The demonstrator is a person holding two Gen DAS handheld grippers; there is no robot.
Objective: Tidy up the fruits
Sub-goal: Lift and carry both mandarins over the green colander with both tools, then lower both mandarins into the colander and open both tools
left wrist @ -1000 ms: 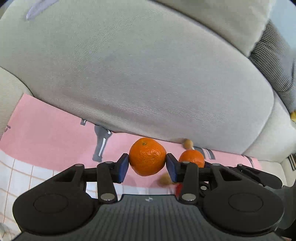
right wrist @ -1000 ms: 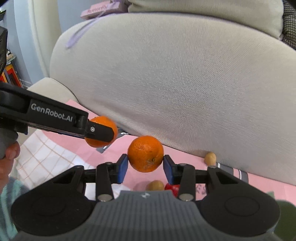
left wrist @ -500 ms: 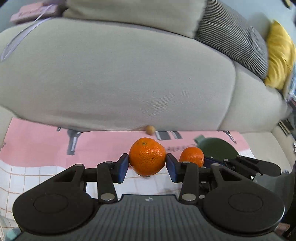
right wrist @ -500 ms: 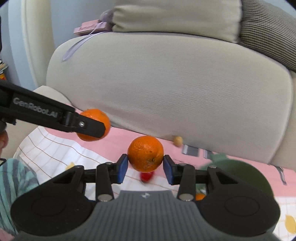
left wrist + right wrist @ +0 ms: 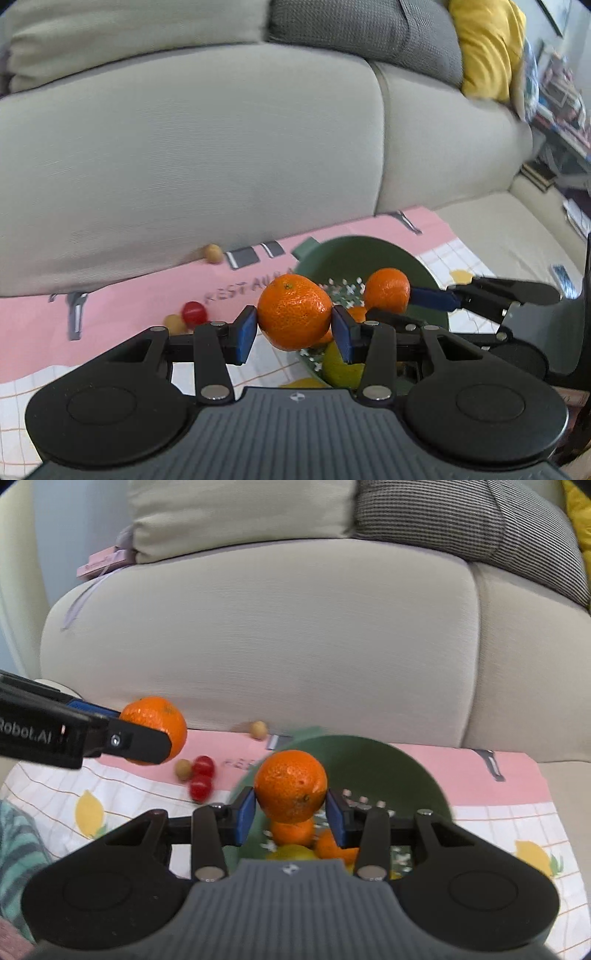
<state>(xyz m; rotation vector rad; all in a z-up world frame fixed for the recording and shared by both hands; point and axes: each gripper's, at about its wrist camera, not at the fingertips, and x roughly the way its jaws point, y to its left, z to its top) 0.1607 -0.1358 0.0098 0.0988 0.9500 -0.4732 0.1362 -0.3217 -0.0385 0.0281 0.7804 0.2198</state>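
Observation:
My left gripper is shut on an orange mandarin, held just left of the green colander bowl. My right gripper is shut on a second mandarin and holds it above that bowl. The bowl holds other mandarins and a yellow-green fruit. In the right wrist view the left gripper's mandarin shows at the left; in the left wrist view the right gripper's mandarin hangs over the bowl.
Red cherry tomatoes and small tan fruits lie on the pink and white lemon-print cloth. Another tan fruit rests against the beige sofa back. Cushions line the sofa top.
Both grippers have swung right with their mandarins. The green bowl has come into view under the right gripper and beside the left one.

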